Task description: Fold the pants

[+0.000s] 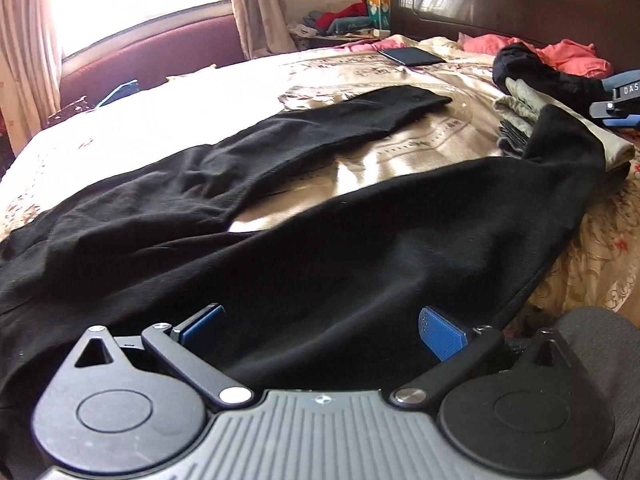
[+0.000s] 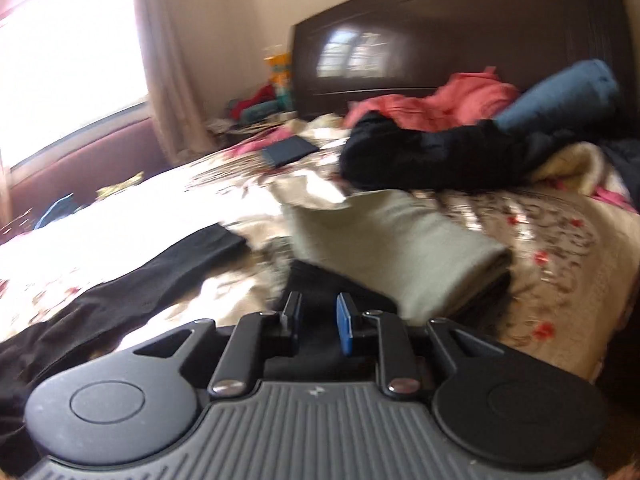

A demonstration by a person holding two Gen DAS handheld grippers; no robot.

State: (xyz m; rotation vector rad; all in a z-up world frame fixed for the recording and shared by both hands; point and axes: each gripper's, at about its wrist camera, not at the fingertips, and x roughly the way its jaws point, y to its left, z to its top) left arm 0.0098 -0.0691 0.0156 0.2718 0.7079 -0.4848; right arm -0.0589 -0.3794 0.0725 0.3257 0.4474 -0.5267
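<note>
Both wrist views low over bed [image 1: 168, 120], facing headboard [image 1: 520, 4] (shared: pants [image 1: 280, 240], window, clutter).

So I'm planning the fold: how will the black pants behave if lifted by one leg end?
The black pants will probably hang limp: the fabric lies in soft creases on the bedspread. It looks thin and light, so it should lift easily. One leg drapes over the folded pile, so lifting may drag that.
</note>
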